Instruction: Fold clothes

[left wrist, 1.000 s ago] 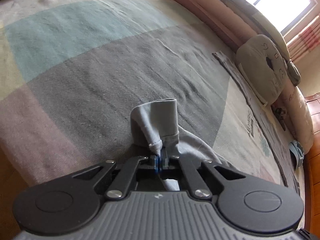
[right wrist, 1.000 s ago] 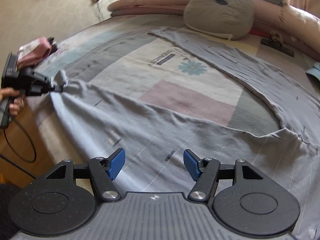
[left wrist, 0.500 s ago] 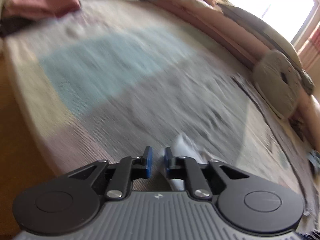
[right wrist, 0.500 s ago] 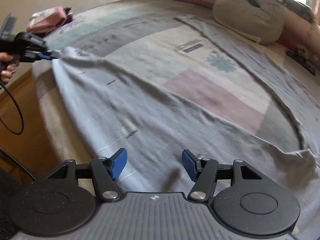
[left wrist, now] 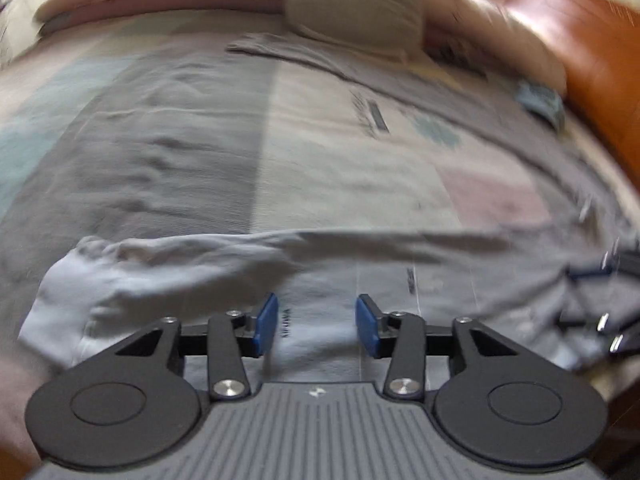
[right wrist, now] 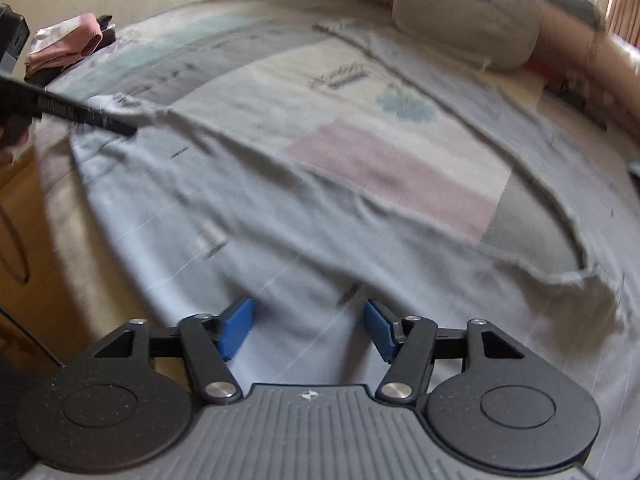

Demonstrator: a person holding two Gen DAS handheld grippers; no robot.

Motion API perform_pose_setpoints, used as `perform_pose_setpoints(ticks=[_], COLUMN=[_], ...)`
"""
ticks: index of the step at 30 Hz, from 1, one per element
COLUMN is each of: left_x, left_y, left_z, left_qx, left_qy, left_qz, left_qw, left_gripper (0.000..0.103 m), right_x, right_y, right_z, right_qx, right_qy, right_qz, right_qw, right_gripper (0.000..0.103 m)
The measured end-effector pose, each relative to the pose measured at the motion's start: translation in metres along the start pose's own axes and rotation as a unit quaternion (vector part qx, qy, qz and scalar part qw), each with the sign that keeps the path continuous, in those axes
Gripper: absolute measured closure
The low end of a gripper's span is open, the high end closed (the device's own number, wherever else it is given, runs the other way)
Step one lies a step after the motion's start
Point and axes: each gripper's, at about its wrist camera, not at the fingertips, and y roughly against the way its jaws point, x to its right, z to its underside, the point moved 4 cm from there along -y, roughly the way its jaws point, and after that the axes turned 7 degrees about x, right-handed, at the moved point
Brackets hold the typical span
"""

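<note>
While spread on one bed (right wrist: pixel 400 168): one grey garment (right wrist: pixel 280 248), two tools (left wrist: pixel 316 322) (right wrist: pixel 308 326) agape, empty.

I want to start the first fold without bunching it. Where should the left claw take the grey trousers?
Probably at the leg end, the crumpled cuff lying left of the open left claw. It is the free end, raised in wrinkles off the bedspread, so coming in low from its right should catch both layers.
</note>
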Motion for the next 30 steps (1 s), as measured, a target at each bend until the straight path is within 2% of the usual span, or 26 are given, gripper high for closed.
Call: perform_pose_setpoints(ticks=[3, 6, 8, 11, 16, 19, 28, 30], left_x=[0.019, 0.028, 0.034, 0.043, 0.059, 0.062, 0.061, 0.061], left_y=[0.003, 0.011, 0.015, 0.016, 0.010, 0.010, 0.008, 0.007], left_z=[0.000, -0.003, -0.005, -0.007, -0.009, -0.008, -0.006, -0.005], left_qx=[0.006, 0.013, 0.020, 0.026, 0.027, 0.027, 0.024, 0.023], left_qy=[-0.071, -0.086, -0.094, -0.095, -0.096, -0.093, -0.075, -0.073], left_qz=[-0.022, -0.014, -0.009, 0.003, 0.017, 0.019, 0.020, 0.021], left_qw=[0.9972, 0.9961, 0.9954, 0.9951, 0.9949, 0.9951, 0.9967, 0.9968], left_gripper=[0.054, 0.047, 0.042, 0.041, 0.041, 0.038, 0.038, 0.038], right_x=[-0.001, -0.002, -0.003, -0.011, -0.033, -0.036, -0.038, -0.040], right_y=[0.008, 0.016, 0.021, 0.021, 0.008, 0.001, -0.012, -0.013], right_z=[0.000, -0.001, -0.001, 0.003, 0.014, 0.015, 0.015, 0.014], right_qx=[0.008, 0.017, 0.022, 0.017, -0.012, -0.014, -0.011, -0.009], right_qy=[0.009, 0.018, 0.024, 0.039, 0.071, 0.076, 0.136, 0.154], right_qz=[-0.015, -0.030, -0.041, -0.065, -0.117, -0.130, -0.112, -0.108], right_qw=[1.000, 0.999, 0.999, 0.997, 0.990, 0.988, 0.984, 0.982], right_gripper=[0.034, 0.045, 0.061, 0.075, 0.082, 0.084, 0.086, 0.090])
